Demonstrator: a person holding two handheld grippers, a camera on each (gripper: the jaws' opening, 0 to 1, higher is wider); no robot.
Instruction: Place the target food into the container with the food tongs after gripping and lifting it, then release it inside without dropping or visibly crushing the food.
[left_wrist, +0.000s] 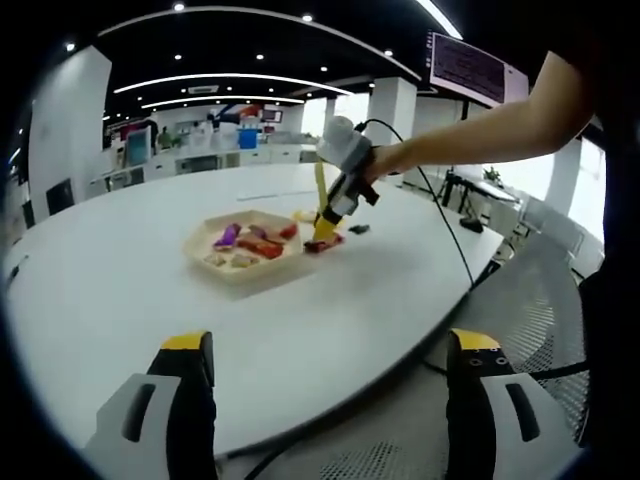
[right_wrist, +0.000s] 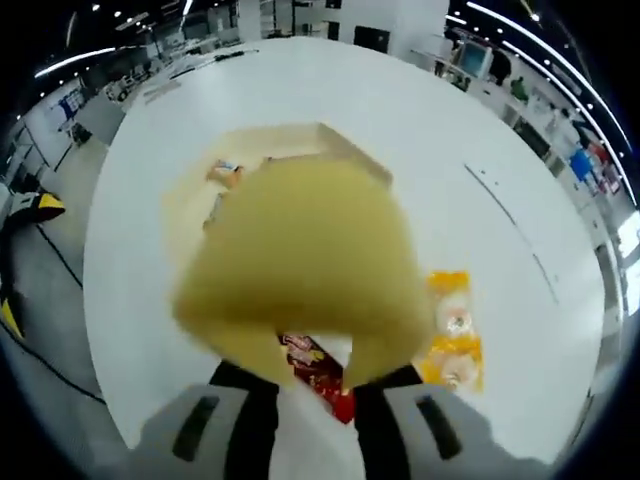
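My right gripper (left_wrist: 345, 160) (right_wrist: 315, 392) is shut on the yellow food tongs (left_wrist: 322, 212) (right_wrist: 300, 260), which point down at the white table (left_wrist: 120, 300). The tong tips straddle a red snack packet (left_wrist: 323, 243) (right_wrist: 320, 372) just outside the right edge of the beige tray (left_wrist: 205, 262) (right_wrist: 335, 138). I cannot tell whether the packet is clear of the table. The tray holds several wrapped snacks, among them a purple one (left_wrist: 227, 236) and a red one (left_wrist: 262, 247). My left gripper (left_wrist: 328, 345) hangs open near the table's front edge, holding nothing.
A yellow packet (right_wrist: 452, 335) (left_wrist: 303, 215) lies on the table beside the tray, and a small dark item (left_wrist: 359, 229) lies just past the red packet. A black cable (left_wrist: 450, 225) runs off the table's right side. A grey mesh chair (left_wrist: 540, 300) stands at the right.
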